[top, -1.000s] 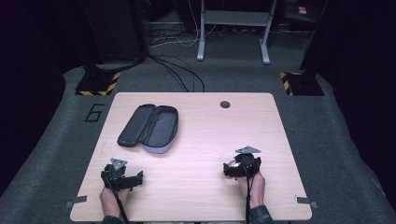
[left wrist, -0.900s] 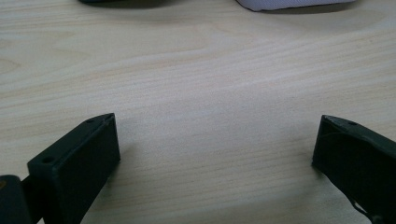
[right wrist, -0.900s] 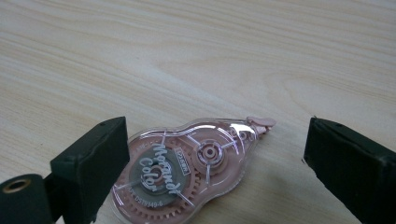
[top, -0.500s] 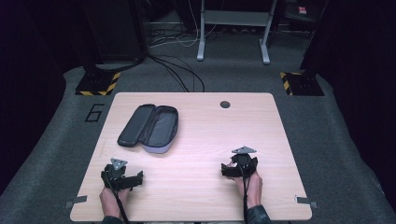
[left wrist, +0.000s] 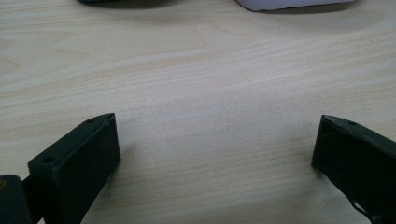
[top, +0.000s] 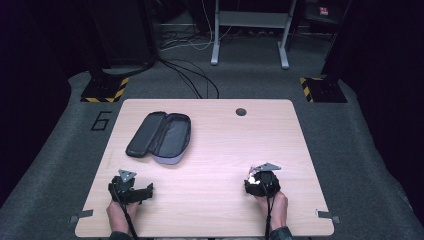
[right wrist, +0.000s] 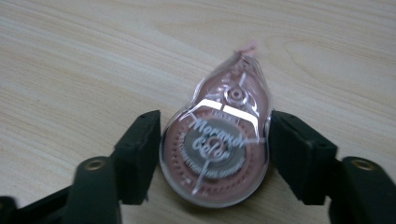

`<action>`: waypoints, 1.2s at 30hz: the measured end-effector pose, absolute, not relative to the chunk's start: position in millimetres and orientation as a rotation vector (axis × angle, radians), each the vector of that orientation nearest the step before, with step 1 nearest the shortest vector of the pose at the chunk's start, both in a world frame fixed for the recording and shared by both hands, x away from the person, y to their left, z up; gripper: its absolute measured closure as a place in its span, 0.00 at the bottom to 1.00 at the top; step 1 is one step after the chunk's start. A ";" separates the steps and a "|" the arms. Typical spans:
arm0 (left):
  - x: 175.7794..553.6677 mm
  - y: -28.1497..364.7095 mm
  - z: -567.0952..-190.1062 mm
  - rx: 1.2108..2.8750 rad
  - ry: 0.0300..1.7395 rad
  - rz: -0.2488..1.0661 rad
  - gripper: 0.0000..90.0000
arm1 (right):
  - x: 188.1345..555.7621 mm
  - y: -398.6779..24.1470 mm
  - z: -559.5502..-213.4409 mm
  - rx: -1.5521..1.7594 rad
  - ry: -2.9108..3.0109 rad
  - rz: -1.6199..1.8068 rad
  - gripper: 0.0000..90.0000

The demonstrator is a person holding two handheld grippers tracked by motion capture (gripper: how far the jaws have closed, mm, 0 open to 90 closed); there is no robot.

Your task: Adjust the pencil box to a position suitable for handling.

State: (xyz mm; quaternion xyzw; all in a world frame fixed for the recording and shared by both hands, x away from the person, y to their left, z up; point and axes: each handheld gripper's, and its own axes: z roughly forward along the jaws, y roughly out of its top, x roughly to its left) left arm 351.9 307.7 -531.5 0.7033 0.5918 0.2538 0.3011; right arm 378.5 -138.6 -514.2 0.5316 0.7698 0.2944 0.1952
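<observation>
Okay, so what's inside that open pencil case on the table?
The pencil case lies open on the table, and its grey lining looks bare from the high view. Small items against the walls could not be made out from there.

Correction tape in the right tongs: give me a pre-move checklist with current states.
1. Right tongs closed on both sides of the correction tape: ok.
2. Tape lifted off the table: cannot tell from these views.
3. Pencil case open, lying flat at the far left: ok.
4. Left tongs open with nothing between them: ok.
5. Bare table between the right tongs and the case: ok.
6. Left tongs holding the case steady: not ok, they sit short of it.
</observation>
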 end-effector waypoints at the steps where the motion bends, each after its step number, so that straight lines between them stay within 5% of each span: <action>1: 351.9 307.7 -531.5 1.866 1.570 0.673 0.01 | 378.4 -139.7 -514.1 1.484 2.157 0.832 0.42; 32: 351.9 307.8 -531.5 1.868 1.568 0.674 0.01 | 401.3 -219.8 -512.6 1.090 2.483 0.935 0.42; 36: 351.8 307.8 -531.4 1.871 1.568 0.674 0.01 | 401.5 -220.9 -512.3 1.158 2.458 0.930 0.20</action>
